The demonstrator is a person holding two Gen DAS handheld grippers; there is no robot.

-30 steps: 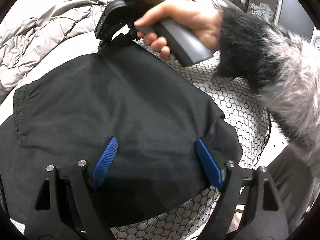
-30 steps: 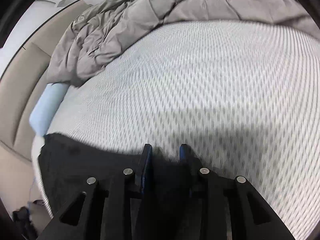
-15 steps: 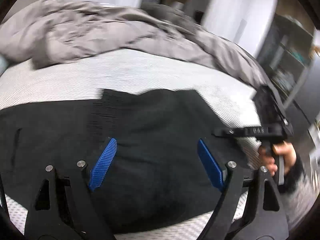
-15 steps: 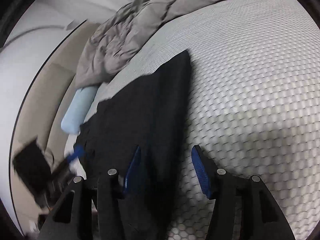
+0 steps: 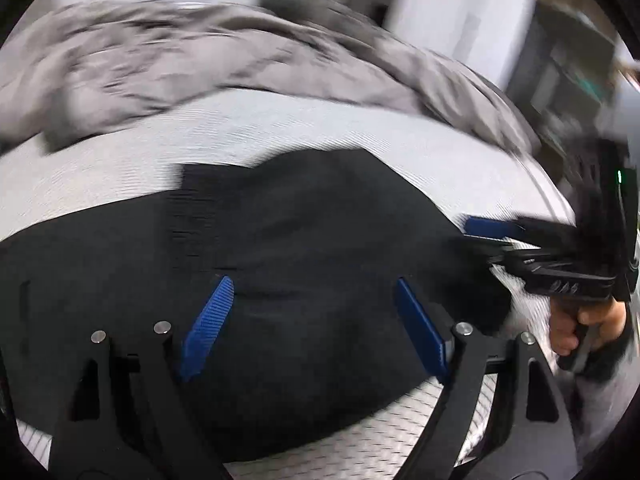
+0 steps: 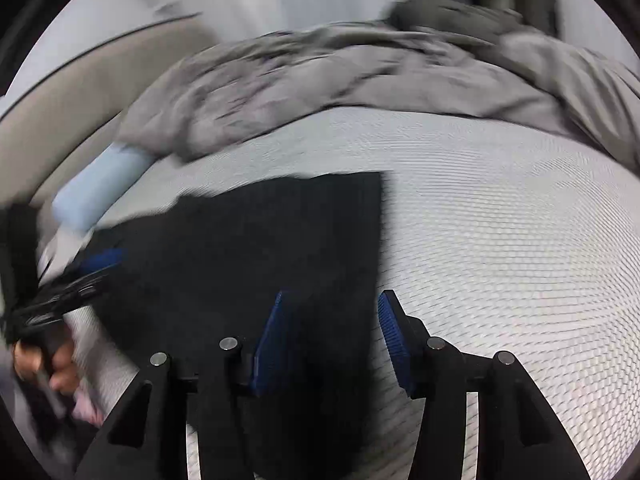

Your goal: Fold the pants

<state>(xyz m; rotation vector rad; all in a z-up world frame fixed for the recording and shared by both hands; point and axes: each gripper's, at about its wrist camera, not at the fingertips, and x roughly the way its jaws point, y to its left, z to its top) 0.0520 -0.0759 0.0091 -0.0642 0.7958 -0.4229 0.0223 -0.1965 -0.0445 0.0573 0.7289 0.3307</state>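
Observation:
The black pants (image 5: 280, 248) lie folded on the white mesh mattress (image 5: 280, 128); they also show in the right wrist view (image 6: 256, 248). My left gripper (image 5: 316, 304) is open and empty above the pants. My right gripper (image 6: 330, 320) is open and empty, over the pants' right edge. The right gripper shows at the right of the left wrist view (image 5: 492, 236), at the pants' edge. The left gripper shows blurred at the left of the right wrist view (image 6: 92, 268).
A crumpled grey duvet (image 5: 200, 68) lies along the far side of the mattress, also in the right wrist view (image 6: 360, 68). A light blue pillow (image 6: 100, 188) sits by the beige headboard (image 6: 80, 92). Dark shelving (image 5: 576, 72) stands beyond the bed.
The right gripper opened, let go of the pants and swung back to see them. The left gripper pulled back and turned; both views are motion-blurred.

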